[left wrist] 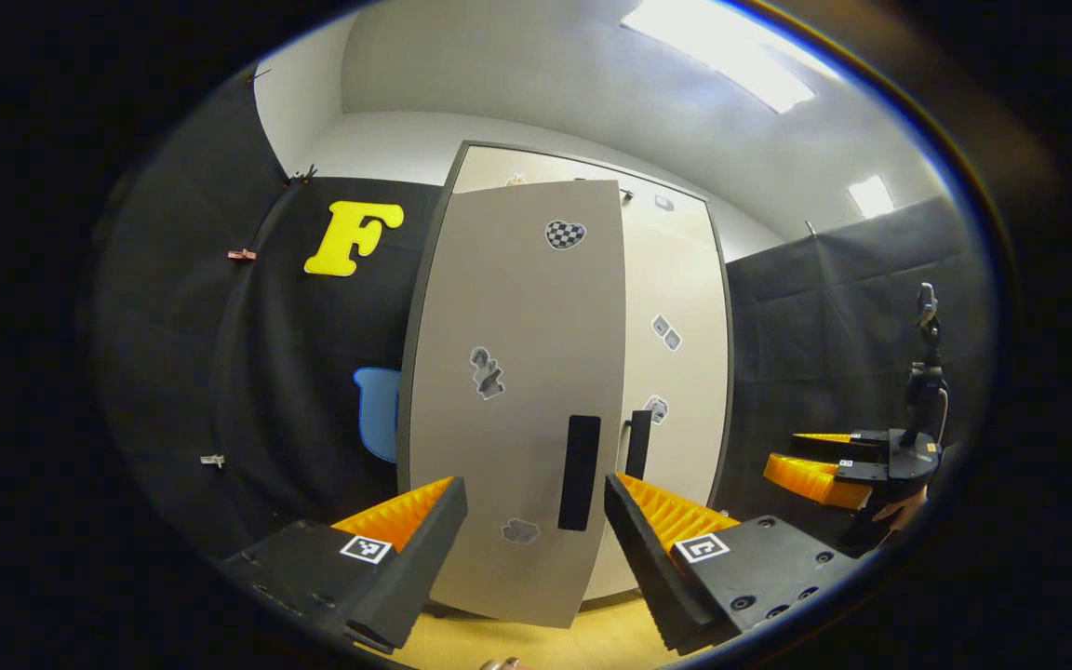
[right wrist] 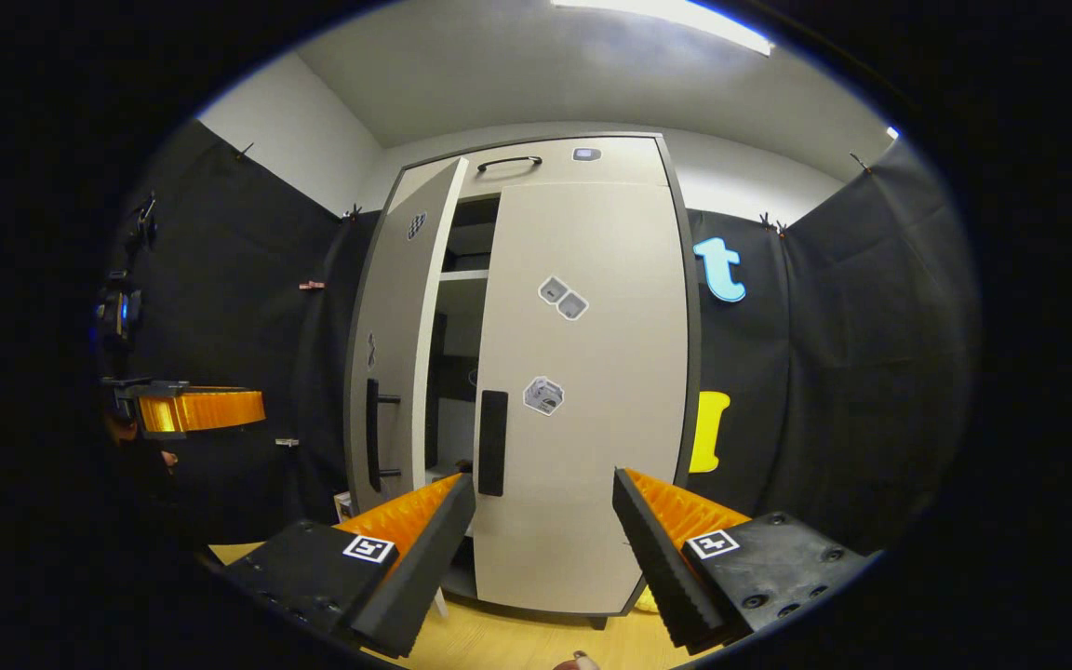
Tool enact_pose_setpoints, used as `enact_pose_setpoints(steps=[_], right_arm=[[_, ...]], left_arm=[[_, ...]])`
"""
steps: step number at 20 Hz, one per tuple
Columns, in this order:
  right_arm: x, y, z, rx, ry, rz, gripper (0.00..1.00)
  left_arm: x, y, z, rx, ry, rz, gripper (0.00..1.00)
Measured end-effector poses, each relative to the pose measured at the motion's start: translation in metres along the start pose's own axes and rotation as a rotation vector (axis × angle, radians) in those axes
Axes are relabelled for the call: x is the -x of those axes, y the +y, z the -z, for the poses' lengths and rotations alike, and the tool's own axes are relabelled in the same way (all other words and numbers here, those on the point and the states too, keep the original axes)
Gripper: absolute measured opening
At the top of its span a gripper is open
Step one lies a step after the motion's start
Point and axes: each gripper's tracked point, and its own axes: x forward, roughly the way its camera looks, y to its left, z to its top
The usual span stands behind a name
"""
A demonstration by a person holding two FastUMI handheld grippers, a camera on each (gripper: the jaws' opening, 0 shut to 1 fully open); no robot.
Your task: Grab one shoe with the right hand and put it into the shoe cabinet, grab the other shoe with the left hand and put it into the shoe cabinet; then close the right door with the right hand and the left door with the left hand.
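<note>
While both doors of the tall pale-grey shoe cabinet (right wrist: 536, 372) are visible, they stand differently: in the right gripper view the right door (right wrist: 582, 391) lies flat across the front and looks closed or nearly so, and the left door (right wrist: 392, 354) swings outward, leaving a dark gap with a shelf between them. Each door carries a black vertical bar handle, the right door's handle (right wrist: 492, 442) sitting just beside the gap and the left door's handle (right wrist: 372, 435) standing off its panel. Small grey stickers dot both panels. The right gripper (right wrist: 543, 526) faces the right door with its jaws spread wide and nothing between them. Farther left in that view, the left gripper shows side-on, held by a hand.

From the left gripper view, the left gripper (left wrist: 536, 521) points at the outer face of the left door (left wrist: 517, 391), jaws likewise spread and empty, near the door but whether touching I cannot tell. Shoes inside the cabinet cannot be made out. Pale wooden floor (right wrist: 517, 642) lies below the cabinet
</note>
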Motion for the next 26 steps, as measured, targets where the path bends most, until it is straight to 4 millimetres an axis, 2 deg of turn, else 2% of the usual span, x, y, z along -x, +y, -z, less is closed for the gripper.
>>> enact_pose_setpoints(steps=[4,13,21,26], right_arm=[[0.009,0.005,-0.002,0.001,0.002,0.013,0.98],[0.02,0.013,-0.005,-0.007,0.001,0.034,0.98],[0.024,0.023,-0.01,0.01,-0.015,0.029,0.98],[0.027,0.025,-0.003,-0.008,-0.004,0.034,0.98]], left_arm=[[0.003,0.003,0.002,-0.013,0.017,-0.001,0.95],[0.007,-0.005,0.01,-0.087,0.039,0.037,0.95],[0.01,0.001,0.008,-0.059,0.035,0.054,0.95],[0.014,0.001,0.008,-0.038,0.029,0.066,0.95]])
